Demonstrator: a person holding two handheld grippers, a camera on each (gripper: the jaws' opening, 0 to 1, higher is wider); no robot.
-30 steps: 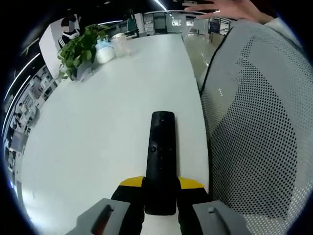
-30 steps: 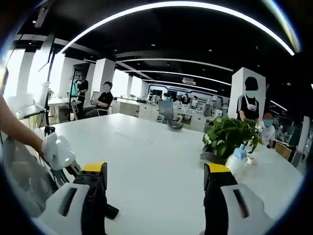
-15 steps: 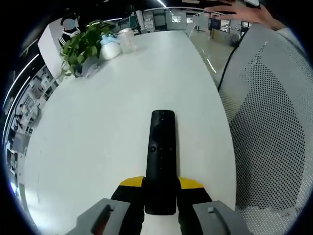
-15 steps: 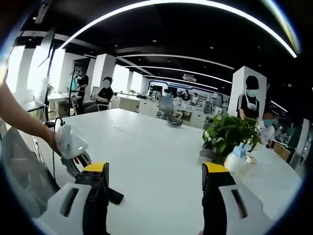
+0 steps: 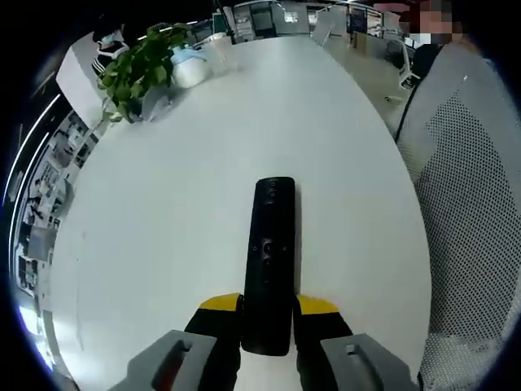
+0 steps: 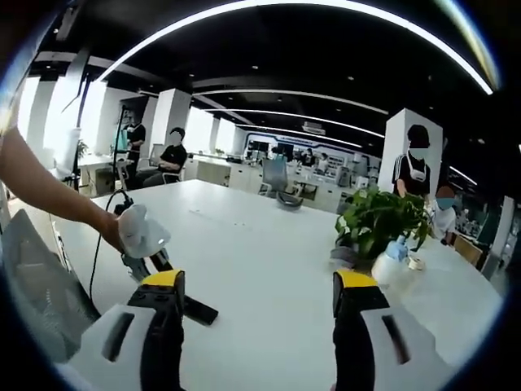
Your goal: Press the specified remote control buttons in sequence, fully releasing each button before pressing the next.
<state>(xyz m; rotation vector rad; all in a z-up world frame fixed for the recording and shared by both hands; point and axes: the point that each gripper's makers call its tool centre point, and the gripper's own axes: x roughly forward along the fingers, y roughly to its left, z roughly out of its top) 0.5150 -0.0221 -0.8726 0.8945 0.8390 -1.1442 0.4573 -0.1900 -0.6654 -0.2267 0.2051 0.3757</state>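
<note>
A long black remote control [image 5: 270, 259] points forward over the white table [image 5: 187, 195], its near end clamped between the yellow-tipped jaws of my left gripper [image 5: 267, 306], which is shut on it. Small buttons show on its upper face. In the right gripper view my right gripper [image 6: 259, 285] stands open above the table with nothing between its fingers. To its left a person's arm holds the white left gripper [image 6: 145, 236] low over the table, and the remote's dark end [image 6: 200, 311] juts out beside my right gripper's left finger [image 6: 166, 282].
A potted green plant [image 5: 134, 69] with white containers [image 5: 189, 69] beside it stands at the table's far end, also seen as the plant [image 6: 378, 221]. A grey mesh chair [image 5: 480, 212] is along the table's right edge. Several people sit or stand at desks far behind.
The left gripper has carried the remote further in over the table, away from the mesh chair. In the right gripper view it has slid rightwards, nearer my right gripper. Both grips are unchanged.
</note>
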